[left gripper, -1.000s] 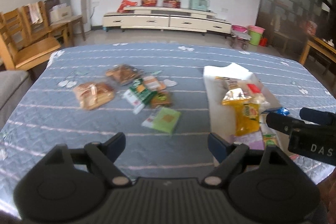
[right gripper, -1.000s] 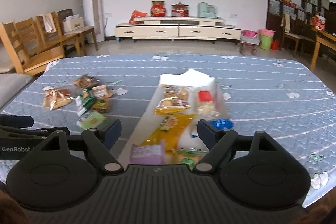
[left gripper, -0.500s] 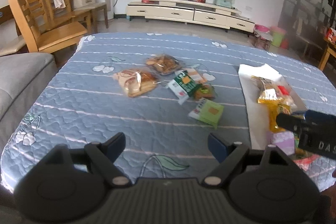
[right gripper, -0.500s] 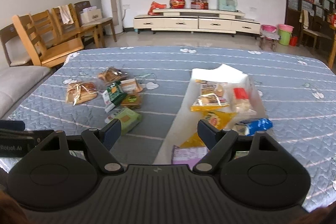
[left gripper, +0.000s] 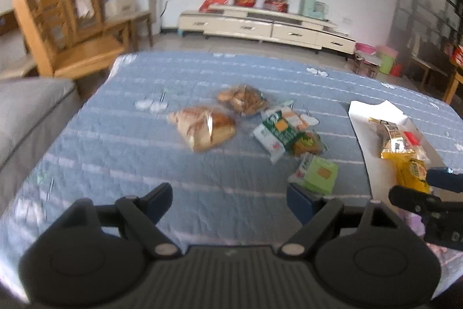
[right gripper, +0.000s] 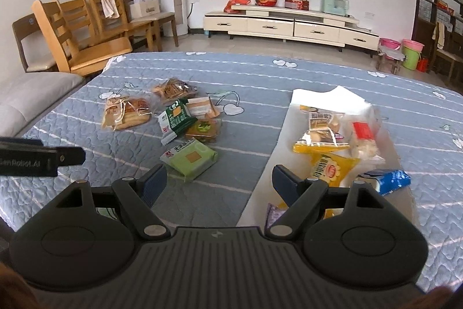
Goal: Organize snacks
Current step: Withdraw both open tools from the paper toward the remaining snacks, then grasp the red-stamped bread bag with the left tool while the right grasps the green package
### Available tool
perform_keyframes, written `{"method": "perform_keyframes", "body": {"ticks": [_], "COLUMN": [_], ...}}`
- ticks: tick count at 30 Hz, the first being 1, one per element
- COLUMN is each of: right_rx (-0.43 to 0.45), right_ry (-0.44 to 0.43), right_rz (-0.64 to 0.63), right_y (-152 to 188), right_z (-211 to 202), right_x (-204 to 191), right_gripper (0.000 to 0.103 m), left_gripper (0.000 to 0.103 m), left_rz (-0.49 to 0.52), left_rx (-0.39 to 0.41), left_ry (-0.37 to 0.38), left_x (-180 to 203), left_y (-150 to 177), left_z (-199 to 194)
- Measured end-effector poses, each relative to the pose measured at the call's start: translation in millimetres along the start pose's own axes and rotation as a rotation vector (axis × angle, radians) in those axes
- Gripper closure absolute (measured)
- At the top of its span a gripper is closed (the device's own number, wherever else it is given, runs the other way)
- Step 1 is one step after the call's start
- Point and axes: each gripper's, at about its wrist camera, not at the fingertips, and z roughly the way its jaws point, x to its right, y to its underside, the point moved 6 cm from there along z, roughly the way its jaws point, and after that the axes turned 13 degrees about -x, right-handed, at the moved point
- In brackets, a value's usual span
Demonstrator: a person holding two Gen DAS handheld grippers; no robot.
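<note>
Loose snacks lie on the blue quilted table: a light green packet, a dark green packet, a brown packet, and two clear bread bags. A white tray at the right holds several snacks, among them a yellow packet and a blue packet. My left gripper is open and empty above the table's near edge, its right finger just short of the light green packet. My right gripper is open and empty, between that packet and the tray.
Wooden chairs and a grey sofa stand at the table's left. A low TV cabinet is at the far wall. The table's near edge runs under both grippers.
Both grippers have swung left, so the loose snack pile now sits more central and the tray further right. Both stay open and empty.
</note>
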Motion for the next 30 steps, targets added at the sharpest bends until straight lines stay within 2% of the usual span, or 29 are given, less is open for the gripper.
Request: {"method": "perform_keyframes", "body": {"ticks": [2, 4, 7, 12, 14, 19, 21, 22, 24, 26, 30], "right_rx": [-0.003, -0.005, -0.012, -0.028, -0.035, -0.065, -0.081, -0.089, -0.099, -0.118, -0.148], "right_ry": [-0.007, -0.009, -0.015, -0.029, -0.040, -0.054, -0.061, -0.068, -0.070, -0.070, -0.098], "right_rz": [-0.005, -0.017, -0.023, -0.040, -0.046, -0.070, -0.079, -0.084, -0.092, -0.096, -0.124], "right_y": [-1, -3, -6, -11, -14, -19, -21, -22, -25, -28, -34], "right_z": [3, 8, 14, 29, 35, 53, 62, 66, 75, 86, 104], "right_x": [0, -1, -2, -2, -2, -2, -2, -3, -3, -2, -9], "right_gripper": [0.002, 0.002, 0.000, 0.000, 0.000, 0.000, 0.000, 0.000, 0.000, 0.000, 0.000], "left_gripper": [0.006, 0.003, 0.001, 0.001, 0.001, 0.001, 0.010, 0.018, 0.022, 0.033, 0.037], "left_rz": [0.075, 0.163, 0.253, 0.373, 0.426, 0.511, 0.515, 0.508, 0.477, 0.448, 0.358], "left_rx": [0.050, 0.101, 0.111, 0.030, 0.006, -0.030, -0.048, -0.056, -0.038, -0.036, -0.039], "left_ry": [0.000, -0.008, -0.008, 0.009, -0.004, 0.025, 0.069, 0.087, 0.081, 0.076, 0.070], "left_x": [-2, -7, -16, -26, -25, -22, -20, -18, -19, -21, -30], "left_y": [-12, -27, -54, -84, -88, -92, -90, -89, -87, -86, -75], "left_z": [5, 13, 36, 94, 111, 142, 150, 152, 150, 145, 129]}}
